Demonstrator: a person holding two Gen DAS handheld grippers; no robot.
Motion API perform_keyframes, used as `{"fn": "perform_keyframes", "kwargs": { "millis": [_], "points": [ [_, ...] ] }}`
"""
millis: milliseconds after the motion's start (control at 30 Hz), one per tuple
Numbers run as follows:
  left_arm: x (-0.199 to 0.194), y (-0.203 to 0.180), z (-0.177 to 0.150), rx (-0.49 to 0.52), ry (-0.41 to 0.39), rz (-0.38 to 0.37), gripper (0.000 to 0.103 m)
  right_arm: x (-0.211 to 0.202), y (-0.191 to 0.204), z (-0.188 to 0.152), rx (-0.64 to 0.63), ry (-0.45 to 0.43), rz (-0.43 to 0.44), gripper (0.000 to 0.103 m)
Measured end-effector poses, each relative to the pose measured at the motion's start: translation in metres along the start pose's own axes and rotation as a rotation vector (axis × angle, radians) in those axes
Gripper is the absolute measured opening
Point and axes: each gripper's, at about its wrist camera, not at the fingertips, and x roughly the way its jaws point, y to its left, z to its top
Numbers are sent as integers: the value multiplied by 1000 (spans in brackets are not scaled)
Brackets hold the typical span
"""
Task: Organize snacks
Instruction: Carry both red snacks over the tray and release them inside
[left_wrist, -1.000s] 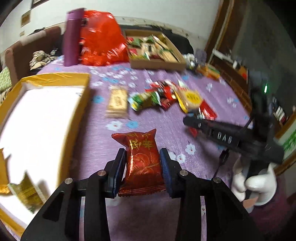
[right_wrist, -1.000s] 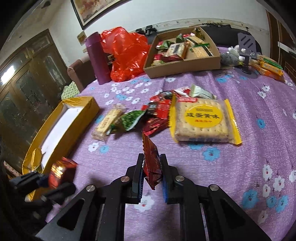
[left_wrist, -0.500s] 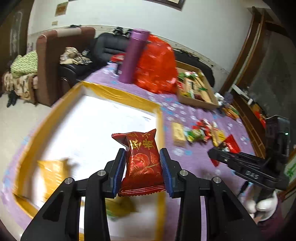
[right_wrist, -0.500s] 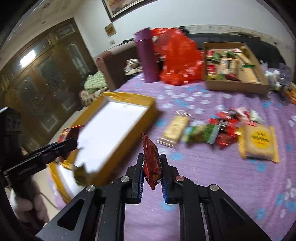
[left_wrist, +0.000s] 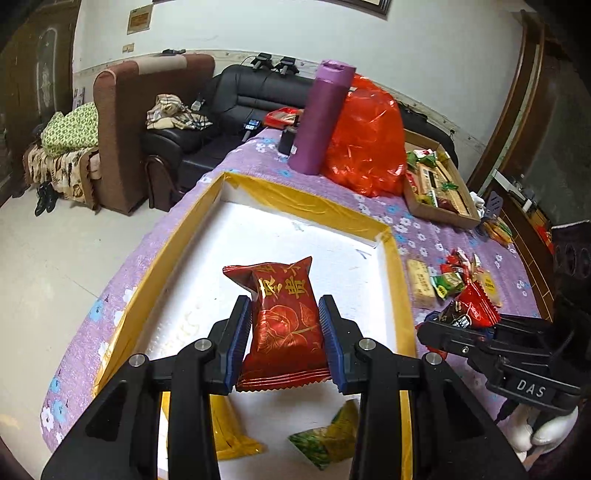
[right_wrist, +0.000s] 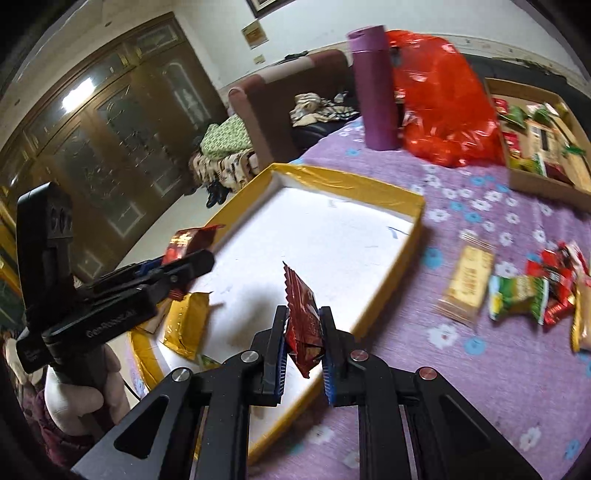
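My left gripper (left_wrist: 286, 328) is shut on a red snack packet with gold print (left_wrist: 284, 325) and holds it above the white floor of the yellow-rimmed box (left_wrist: 295, 192). My right gripper (right_wrist: 303, 328) is shut on a dark red snack packet (right_wrist: 304, 325), held edge-on above the box's near right rim (right_wrist: 388, 284). Each gripper shows in the other's view, the right (left_wrist: 436, 328) and the left (right_wrist: 199, 258). A gold packet (right_wrist: 186, 325) and a green packet (left_wrist: 325, 443) lie in the box's near end.
Loose snacks (right_wrist: 532, 291) and a tan biscuit bar (right_wrist: 467, 284) lie on the purple flowered tablecloth (right_wrist: 480, 369) right of the box. A purple flask (left_wrist: 321, 118), a red plastic bag (left_wrist: 369, 144) and a cardboard tray of snacks (left_wrist: 439, 184) stand at the back.
Both grippers have swung left from the loose snack pile to over the yellow box, each still holding its packet.
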Motion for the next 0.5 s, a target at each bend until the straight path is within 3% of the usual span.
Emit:
{"fn": "perform_keyframes", "kwargs": {
  "millis": [500],
  "points": [
    [28, 20, 4, -16, 52, 53, 36, 74, 22, 11, -35, 125, 20, 15]
  ]
}}
